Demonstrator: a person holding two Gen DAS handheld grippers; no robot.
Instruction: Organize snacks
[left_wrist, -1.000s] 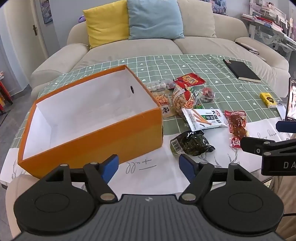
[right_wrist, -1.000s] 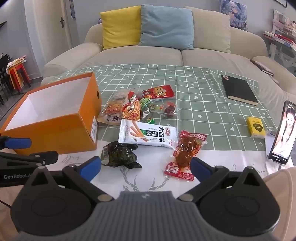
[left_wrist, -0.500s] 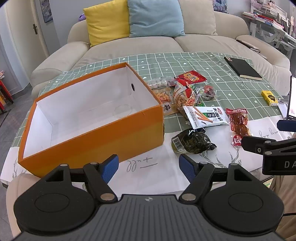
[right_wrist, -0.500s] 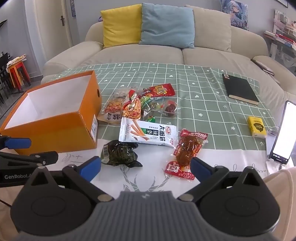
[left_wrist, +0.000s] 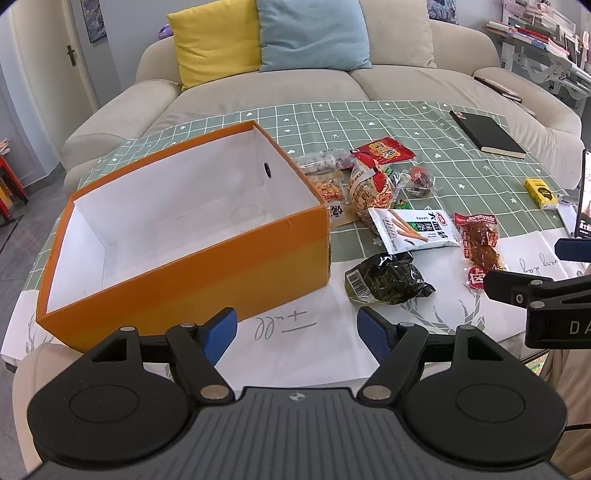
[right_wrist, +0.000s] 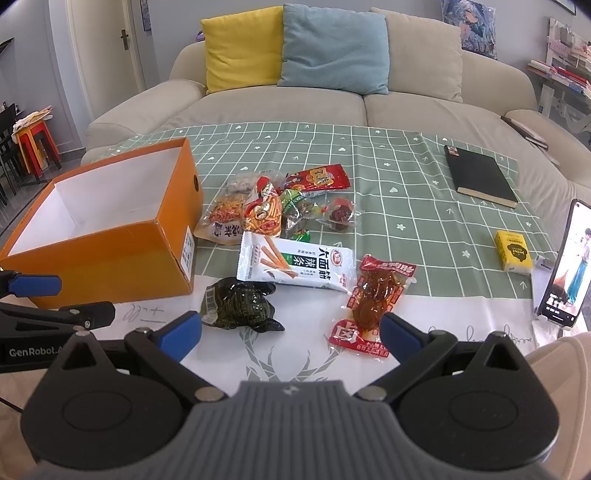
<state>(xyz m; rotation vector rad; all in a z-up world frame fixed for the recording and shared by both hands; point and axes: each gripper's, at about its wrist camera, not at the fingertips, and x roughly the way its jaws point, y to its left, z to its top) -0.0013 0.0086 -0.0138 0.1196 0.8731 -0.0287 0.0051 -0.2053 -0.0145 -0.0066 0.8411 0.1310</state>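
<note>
The left gripper (left_wrist: 296, 330) hovers over the near edge of the table (left_wrist: 280, 354), its blue-padded fingers (left_wrist: 218, 329) spread apart and holding nothing. The right gripper (right_wrist: 291, 332) also hovers with its fingers (right_wrist: 400, 336) released and empty; the red braised-meat pack (right_wrist: 373, 304) lies on the table just in front of its right finger.

The orange box (left_wrist: 192, 266) stands open on the left part of the table, white inside and with nothing in it. On its short side there is a white sticker label (right_wrist: 187, 251), too small to read. In the right wrist view the arm of the left gripper shows the word "GenRobot"; in the left wrist view the arm of the right gripper shows the letters "DA".

The snacks lie in a loose group to the right of the box. A dark green pack (right_wrist: 240, 304) with a barcode is nearest to the grippers. Behind it lies a white pack (right_wrist: 295, 266) with big Chinese characters and pictures of orange sticks. Further back are an orange-red bag (right_wrist: 263, 214), a red pack (right_wrist: 320, 178) and some smaller wrapped pieces.

On the white cloth before the box there is handwriting (left_wrist: 284, 323), which I cannot read. At the right lie a black notebook (right_wrist: 478, 179), a small yellow box (right_wrist: 513, 251) and a phone (right_wrist: 565, 266) standing with its screen on.
</note>
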